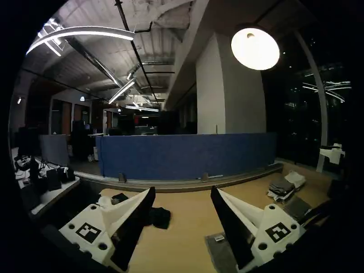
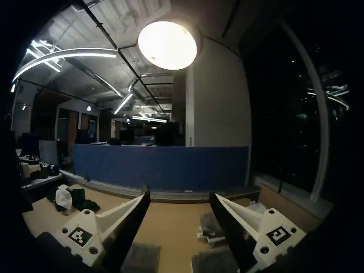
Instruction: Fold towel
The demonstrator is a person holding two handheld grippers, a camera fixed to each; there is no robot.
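Observation:
My left gripper [image 1: 182, 214] is open above a wooden table [image 1: 186, 223], with nothing between its white fingers. A grey towel [image 1: 223, 250] lies flat on the table just under its right finger. A stack of grey and white folded towels [image 1: 284, 185] sits at the far right. My right gripper [image 2: 179, 218] is also open and empty. Grey cloth [image 2: 143, 257] lies on the table below it, and a pile of folded towels [image 2: 211, 227] sits beside its right finger.
A blue partition [image 1: 186, 156] runs along the table's far edge. Dark cloth items [image 1: 157, 217] lie at the left of the table, with a white and green bundle [image 2: 68, 196] nearby. A side desk with equipment [image 1: 41, 179] stands at left. Dark windows are at right.

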